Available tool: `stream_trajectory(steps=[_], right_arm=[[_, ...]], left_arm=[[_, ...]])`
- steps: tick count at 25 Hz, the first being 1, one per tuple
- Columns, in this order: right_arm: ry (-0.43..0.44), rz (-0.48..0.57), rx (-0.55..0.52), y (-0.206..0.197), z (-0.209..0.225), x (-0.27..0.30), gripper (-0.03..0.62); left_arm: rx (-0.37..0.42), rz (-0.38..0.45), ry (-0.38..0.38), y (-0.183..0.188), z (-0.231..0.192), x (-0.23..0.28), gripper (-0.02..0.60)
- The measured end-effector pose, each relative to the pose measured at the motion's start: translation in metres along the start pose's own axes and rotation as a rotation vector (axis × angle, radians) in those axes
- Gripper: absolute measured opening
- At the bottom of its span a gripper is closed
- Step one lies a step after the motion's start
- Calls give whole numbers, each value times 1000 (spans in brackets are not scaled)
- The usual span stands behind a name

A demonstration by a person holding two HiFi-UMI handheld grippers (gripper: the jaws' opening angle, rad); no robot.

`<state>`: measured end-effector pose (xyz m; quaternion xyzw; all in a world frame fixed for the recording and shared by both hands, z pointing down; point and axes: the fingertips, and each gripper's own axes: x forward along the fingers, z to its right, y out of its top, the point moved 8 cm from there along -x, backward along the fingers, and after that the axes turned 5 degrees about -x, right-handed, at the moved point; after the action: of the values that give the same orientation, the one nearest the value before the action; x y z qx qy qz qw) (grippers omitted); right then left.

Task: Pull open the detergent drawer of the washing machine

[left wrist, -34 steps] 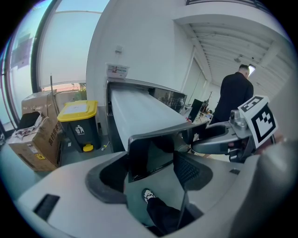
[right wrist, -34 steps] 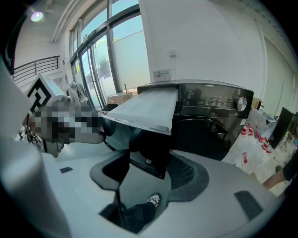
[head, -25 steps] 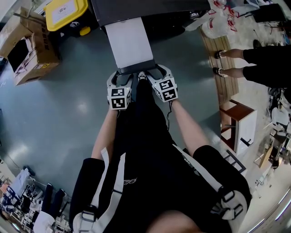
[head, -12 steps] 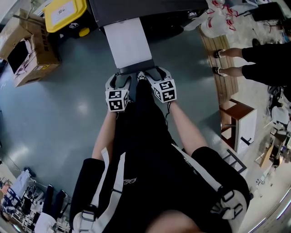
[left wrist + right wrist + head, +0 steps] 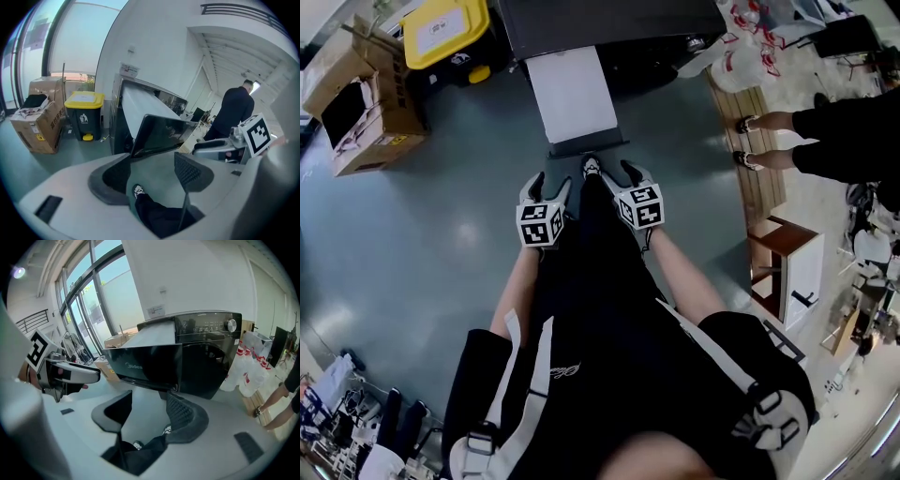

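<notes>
The detergent drawer (image 5: 574,94), a long pale-grey tray with a glossy black front panel, stands far out of the black washing machine (image 5: 609,23). It reaches over the grey floor towards the person, so the pull looks done or nearly so. It should handle as a light, rigid plastic slide running on guides. Hanging out this far, it would likely flex or jam under a downward or sideways load. The glossy panel looks slippery, so the better hold is probably its lower edge, with the jaws pinching the lip and drawing straight back. The left gripper (image 5: 550,183) hovers near the panel without touching it, jaws spread and empty. The right gripper (image 5: 616,176) beside it is likewise released. Its jaws have just been narrowing a little, with nothing between them.
</notes>
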<state>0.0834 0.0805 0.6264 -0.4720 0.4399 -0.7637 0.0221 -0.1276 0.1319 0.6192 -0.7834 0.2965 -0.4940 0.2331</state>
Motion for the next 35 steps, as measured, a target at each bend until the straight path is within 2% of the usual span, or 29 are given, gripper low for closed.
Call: stream_trajectory(steps=[2,4,6,8,9,11,16,20,25,30,35], right_arm=[[4,-2,-2,-3,-10,-10,222],[7,-13,-24,-5,-20,-23,203],[4,-25,-59,-3,-29,-36,136],[-9,-26,-95,3,-34,-47,88],[-15,-25,-108,6,-35,-52,55],[-14,-26,-121,9,-38,-63,10],[0,-47,-165,20,-45,-71,9],[34,-10,-202,39,-53,-71,9],[38,112,-288,92,-67,-91,9],[38,265,-361,149,-66,-125,9],[3,388,-382,194,-57,-160,9]], left_arm=[[-45,17,-21,-1,0,-11,297],[-88,40,-37,0,-2,-27,263],[-115,67,-41,1,-5,-43,179],[-118,85,-52,2,-4,-55,49],[-108,90,-62,2,-1,-58,40],[-77,97,-84,1,9,-62,27],[-57,126,-94,9,30,-68,21],[-52,180,-95,27,41,-75,21],[13,276,-111,69,65,-93,21],[113,447,-128,123,108,-116,21],[154,573,-63,162,132,-144,21]])
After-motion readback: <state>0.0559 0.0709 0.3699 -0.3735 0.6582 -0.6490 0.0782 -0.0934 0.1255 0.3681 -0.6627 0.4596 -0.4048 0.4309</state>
